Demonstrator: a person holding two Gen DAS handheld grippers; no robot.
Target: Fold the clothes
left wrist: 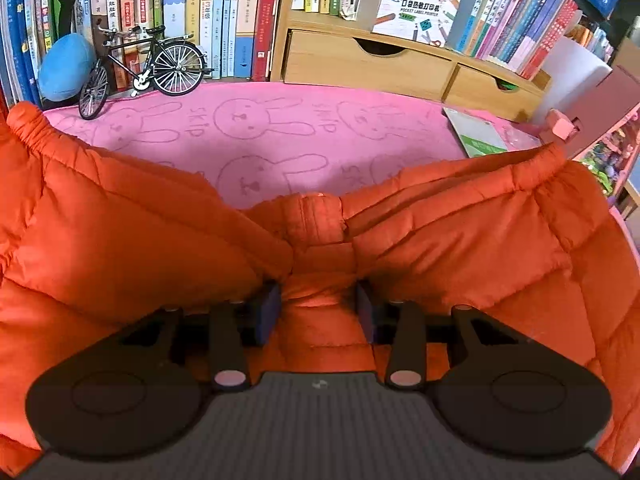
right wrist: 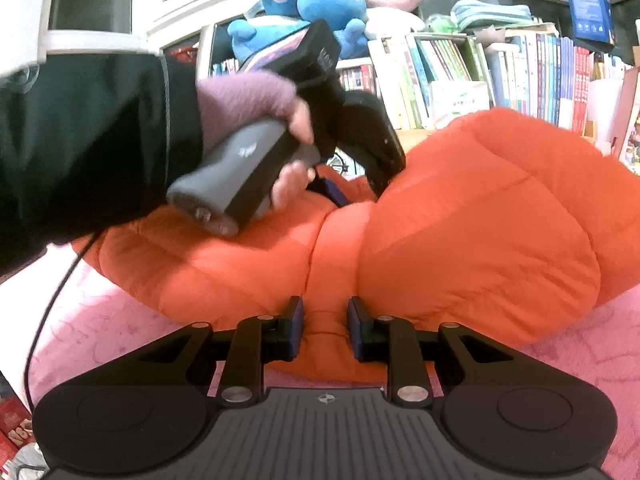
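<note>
pink bunny-print cloth point(left wrist: 256, 136) covers the desk, and on it lies an orange padded garment point(left wrist: 460, 240), most likely quilted trousers, its two puffy legs spreading left and right with elastic cuffs at the far ends. it fills the near half of the cloth in both views.

the left gripper point(left wrist: 318, 312) points steeply down at the middle of the garment, jaws partly open with a raised ridge of padding bunched between its blue pads point(left wrist: 269, 308); the fabric seems pinched, though the pads' contact is partly hidden by the bulge. in the right wrist view the same tool shows from outside, held by a hand point(right wrist: 292, 152) in a fingerless mauve glove below a dark sleeve point(right wrist: 92, 136). the right gripper point(right wrist: 325, 326) sits at the near edge of the garment, jaws partly open, a narrow fold lying in the gap; whether the pads press on it i cannot tell.

risks, as i judge them: the filling is springy and slick, so a shallow pinch could slip free during a lift and let the fold spring back. pulling with one tool only could drag the whole piece across the cloth and rumple it.

further out, a model bicycle point(left wrist: 140, 68) and a green-white booklet point(left wrist: 476, 132) stand at the far edge, before bookshelves point(left wrist: 224, 12) and wooden drawers point(left wrist: 368, 60); a wide sweep of a trouser leg could knock either.
</note>
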